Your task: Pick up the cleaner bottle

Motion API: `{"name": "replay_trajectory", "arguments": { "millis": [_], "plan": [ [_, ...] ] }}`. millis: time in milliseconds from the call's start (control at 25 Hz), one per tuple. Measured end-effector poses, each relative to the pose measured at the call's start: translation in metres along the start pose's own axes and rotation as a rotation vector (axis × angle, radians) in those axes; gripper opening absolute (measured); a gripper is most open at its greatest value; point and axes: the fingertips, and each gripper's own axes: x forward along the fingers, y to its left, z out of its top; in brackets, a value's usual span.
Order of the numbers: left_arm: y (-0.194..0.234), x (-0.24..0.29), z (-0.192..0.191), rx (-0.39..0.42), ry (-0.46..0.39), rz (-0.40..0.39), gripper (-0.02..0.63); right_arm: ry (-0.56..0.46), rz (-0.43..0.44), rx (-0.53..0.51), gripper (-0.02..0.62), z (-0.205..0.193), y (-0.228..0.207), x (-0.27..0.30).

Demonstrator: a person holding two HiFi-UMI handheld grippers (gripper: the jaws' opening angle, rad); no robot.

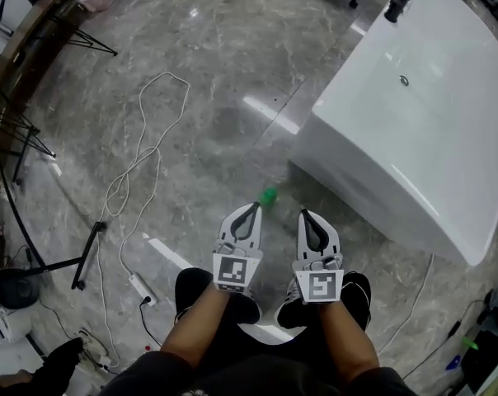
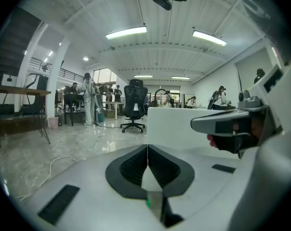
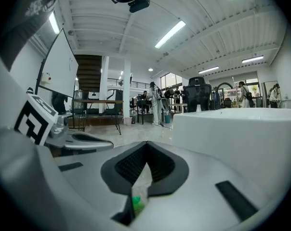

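You held L gripper (image 1: 255,209) and R gripper (image 1: 304,214) with jaws pressed together, nothing between. Cleaner bottle (image 1: 269,195), only green top visible, stood on floor (image 1: 199,97) near frame center, just above both tips.

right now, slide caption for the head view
Left gripper and right gripper, both shut, near a small green object beside a white tub

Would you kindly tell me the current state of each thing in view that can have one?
Left claw: shut, empty.
Right claw: shut, empty.
Bottle: on the floor just ahead of both claws, not held; only its green top shows.
Tub: no water visible in it.
Cable: lying loose in loops on the floor.
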Motion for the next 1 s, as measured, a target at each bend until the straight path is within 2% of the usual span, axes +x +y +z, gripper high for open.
{"name": "replay_trajectory", "arguments": {
  "millis": [200,440,680,840,1000],
  "plan": [
    [0.007,0.030,-0.087,0.042,0.011,-0.023,0.008,-0.018,0.017,-0.021,0.011,-0.074,0.006,0.030],
    [0.012,0.045,-0.158,0.064,0.017,-0.040,0.008,-0.031,-0.021,0.037,0.011,-0.143,-0.002,0.044],
    [0.013,0.055,-0.198,0.112,0.067,-0.040,0.011,-0.029,-0.016,0.010,0.011,-0.162,0.001,0.049],
    [0.005,0.064,-0.224,0.127,0.106,-0.081,0.159,-0.017,-0.017,-0.012,0.011,-0.168,0.004,0.049],
    [0.001,0.078,-0.264,0.151,0.178,-0.119,0.228,-0.022,-0.034,0.002,0.011,-0.163,0.005,0.049]
  ]
}}
